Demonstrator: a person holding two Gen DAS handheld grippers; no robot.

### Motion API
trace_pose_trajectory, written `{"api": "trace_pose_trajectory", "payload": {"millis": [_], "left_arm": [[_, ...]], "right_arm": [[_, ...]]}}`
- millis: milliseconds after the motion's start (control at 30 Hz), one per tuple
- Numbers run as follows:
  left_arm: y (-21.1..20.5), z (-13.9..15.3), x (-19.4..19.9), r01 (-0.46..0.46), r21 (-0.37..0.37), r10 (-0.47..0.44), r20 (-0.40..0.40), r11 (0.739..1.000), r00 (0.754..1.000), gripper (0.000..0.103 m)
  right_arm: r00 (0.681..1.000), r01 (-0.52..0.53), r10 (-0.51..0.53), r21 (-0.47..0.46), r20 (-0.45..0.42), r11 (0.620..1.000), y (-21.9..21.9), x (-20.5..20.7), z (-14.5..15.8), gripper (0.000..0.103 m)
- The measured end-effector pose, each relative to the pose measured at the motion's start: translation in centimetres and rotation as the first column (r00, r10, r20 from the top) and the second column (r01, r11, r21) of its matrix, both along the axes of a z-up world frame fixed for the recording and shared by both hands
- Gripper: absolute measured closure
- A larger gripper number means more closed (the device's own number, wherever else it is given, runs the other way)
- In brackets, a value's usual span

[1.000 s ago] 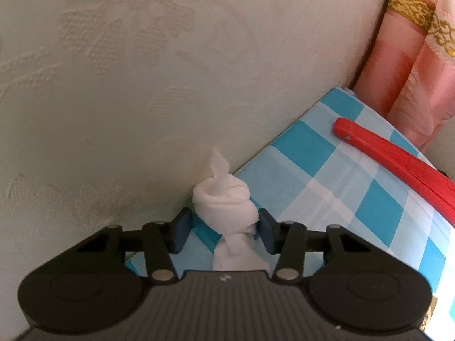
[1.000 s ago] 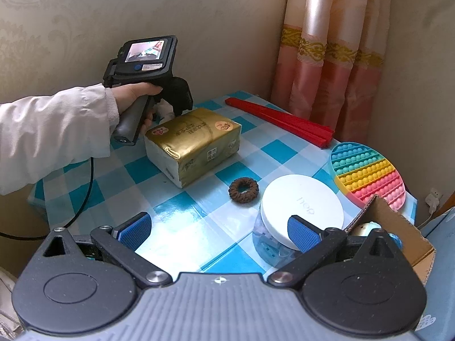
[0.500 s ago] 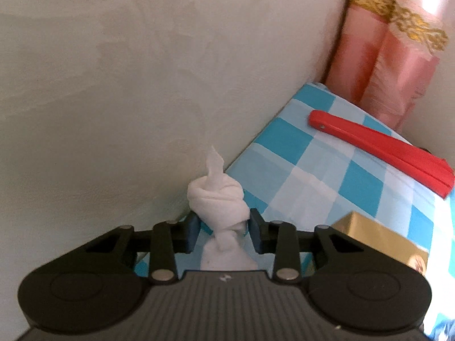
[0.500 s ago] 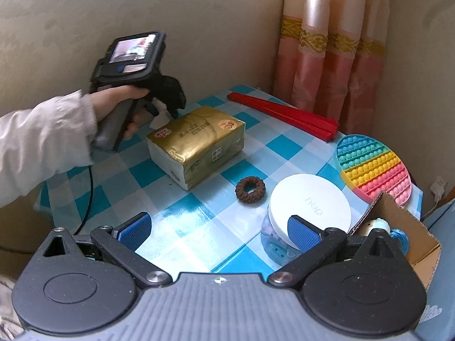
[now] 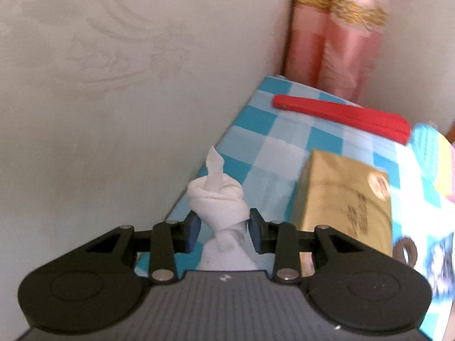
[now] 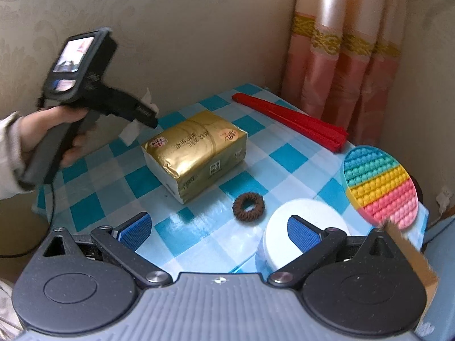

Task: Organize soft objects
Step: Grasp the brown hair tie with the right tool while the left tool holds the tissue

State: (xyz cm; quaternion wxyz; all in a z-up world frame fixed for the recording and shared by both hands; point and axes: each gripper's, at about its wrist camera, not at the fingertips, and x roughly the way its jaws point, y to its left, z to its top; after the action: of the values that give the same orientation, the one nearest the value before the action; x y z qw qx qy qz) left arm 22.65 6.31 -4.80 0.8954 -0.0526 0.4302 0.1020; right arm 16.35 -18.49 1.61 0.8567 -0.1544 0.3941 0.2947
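In the right wrist view, the right gripper fills the lower frame with its jaws spread wide and nothing between the blue pads, so it is released and idle. Behind its right pad, at lower right, stands a clear jar with a white round lid. Just left of the jar, in the centre, a brown knitted hair ring lies on the blue-and-white checked tablecloth. Beyond it sits a gold foil-wrapped pack of tissues, a soft thing not yet moved, as far as I can judge. At right a rainbow silicone bubble mat overhangs the table edge, and at upper centre a folded red fan lies near the pink curtain.

In the left wrist view, the left gripper sits at bottom centre, its jaws narrowed and closing over the last second until the pads press on a knotted white cloth. The cloth is clenched and appears lifted off the table, its tail pointing up in the middle of the frame. In the right view the person's hand holds that gripper at upper left, above the table's left edge.

By my reading the tidying is at an early stage: one soft item is in hand, while the tissue pack, hair ring and bubble mat lie loose on the table.
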Motion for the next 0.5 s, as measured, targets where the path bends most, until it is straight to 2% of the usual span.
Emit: {"api": "trace_pose_trajectory", "payload": {"millis": [167, 267, 500], "left_arm": [[-0.3, -0.4, -2.5, 0.035, -0.034, -0.035, -0.004, 0.999, 0.999, 0.068], [-0.6, -0.6, -3.9, 0.048, -0.039, -0.047, 0.007, 0.998, 0.999, 0.068], [-1.6, -0.8, -6.6, 0.074, -0.002, -0.074, 0.040, 0.997, 0.996, 0.068]], "right_arm": [[0.997, -0.077, 0.079, -0.063, 0.024, 0.995, 1.2, 1.9, -0.3, 0.001], [0.991, -0.125, 0.128, -0.109, 0.022, 0.986, 2.3, 3.1, -0.9, 0.005], [0.986, -0.164, 0.158, -0.173, -0.047, 0.971, 3.9, 6.8, -3.5, 0.016]]}}
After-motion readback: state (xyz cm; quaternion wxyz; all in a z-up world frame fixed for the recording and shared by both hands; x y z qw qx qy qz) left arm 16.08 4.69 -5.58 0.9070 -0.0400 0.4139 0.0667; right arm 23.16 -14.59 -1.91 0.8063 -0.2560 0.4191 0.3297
